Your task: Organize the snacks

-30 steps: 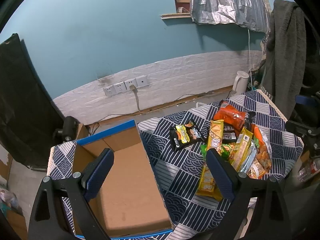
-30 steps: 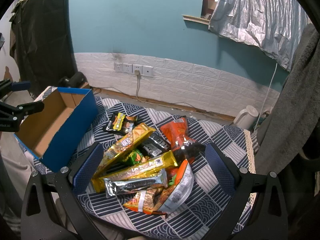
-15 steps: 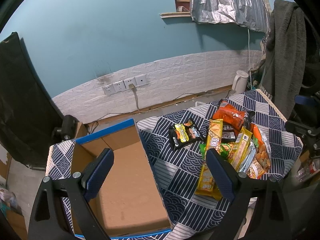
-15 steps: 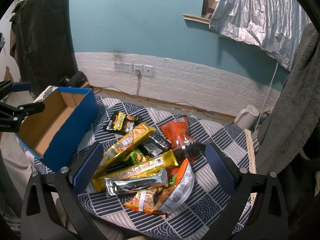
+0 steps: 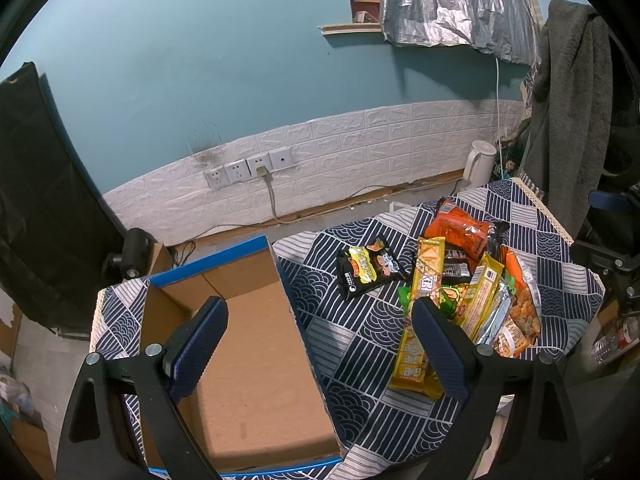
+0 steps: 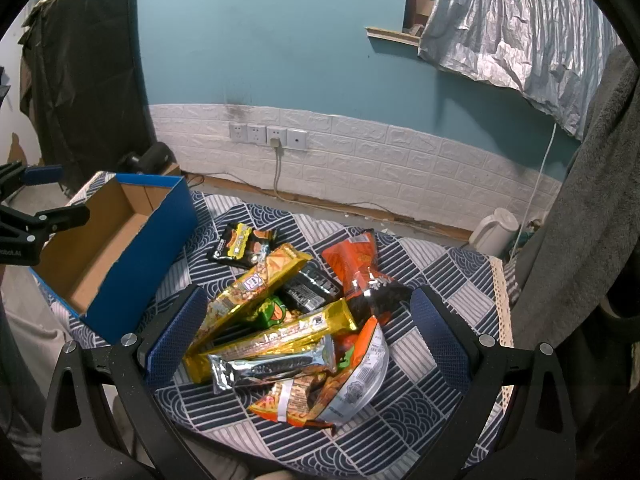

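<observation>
So far you have packed nothing: the blue box looks empty, though its near corners are hidden. Every snack lies in the pile beside it. Your left gripper and right gripper hover spread wide, holding nothing.

Left gripper: jaws spread wide, nothing between the blue-padded fingers, held raised and angled downward. Right gripper: jaws likewise spread wide and empty, blue pads facing inward, raised, tilted downward.
</observation>
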Demonstrator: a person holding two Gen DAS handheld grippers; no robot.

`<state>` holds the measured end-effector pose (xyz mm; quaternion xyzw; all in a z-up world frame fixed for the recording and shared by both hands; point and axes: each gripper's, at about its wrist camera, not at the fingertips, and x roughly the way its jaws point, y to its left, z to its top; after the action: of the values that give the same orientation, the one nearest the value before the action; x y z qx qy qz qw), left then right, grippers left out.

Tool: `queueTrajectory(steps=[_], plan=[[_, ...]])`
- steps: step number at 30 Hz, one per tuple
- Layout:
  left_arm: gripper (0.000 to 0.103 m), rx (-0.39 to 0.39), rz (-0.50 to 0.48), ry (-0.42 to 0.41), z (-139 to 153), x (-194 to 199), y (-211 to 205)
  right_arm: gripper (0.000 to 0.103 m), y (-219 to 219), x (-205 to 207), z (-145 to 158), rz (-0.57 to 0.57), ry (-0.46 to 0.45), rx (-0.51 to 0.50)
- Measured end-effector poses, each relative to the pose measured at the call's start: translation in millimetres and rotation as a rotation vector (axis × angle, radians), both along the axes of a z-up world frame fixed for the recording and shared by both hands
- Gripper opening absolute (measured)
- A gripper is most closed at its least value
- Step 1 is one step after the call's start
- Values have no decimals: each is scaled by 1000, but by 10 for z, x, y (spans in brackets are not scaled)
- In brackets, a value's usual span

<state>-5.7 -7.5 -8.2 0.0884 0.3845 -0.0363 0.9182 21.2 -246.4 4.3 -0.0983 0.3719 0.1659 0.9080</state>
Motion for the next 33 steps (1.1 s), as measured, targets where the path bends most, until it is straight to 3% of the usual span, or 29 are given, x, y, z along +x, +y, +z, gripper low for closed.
queueTrajectory(steps=[33], plan=[[94, 3, -1, 30, -122, 36, 0, 100, -81, -32, -58, -9, 13, -1]])
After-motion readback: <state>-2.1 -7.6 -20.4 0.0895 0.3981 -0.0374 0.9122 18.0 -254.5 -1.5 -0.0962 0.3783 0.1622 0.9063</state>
